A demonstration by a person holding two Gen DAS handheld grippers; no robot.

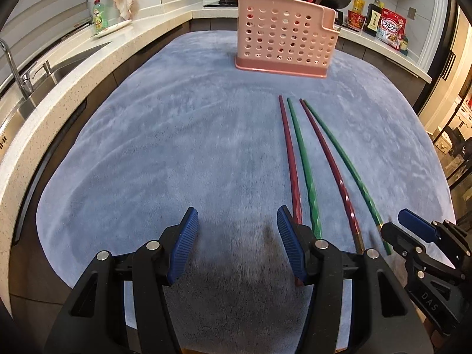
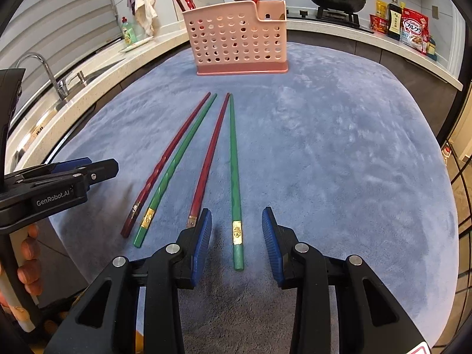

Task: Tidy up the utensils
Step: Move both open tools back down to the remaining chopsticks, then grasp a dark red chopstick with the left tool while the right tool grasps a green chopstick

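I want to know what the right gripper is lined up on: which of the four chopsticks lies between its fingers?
The rightmost green chopstick, the outermost of the four. Its gold-banded end lies between the open right gripper; the other three lie left of it.

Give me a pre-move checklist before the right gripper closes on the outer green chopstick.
1. Right gripper open, nothing held: ok.
2. Outer green chopstick lies between its fingers: ok.
3. Neighbouring red chopstick clear of the left finger: not ok, its end sits right at the pad.
4. Left gripper open, empty, off to the side: ok.
5. Pink holder upright on the blue mat: ok.
6. Free slot in the holder: cannot tell.
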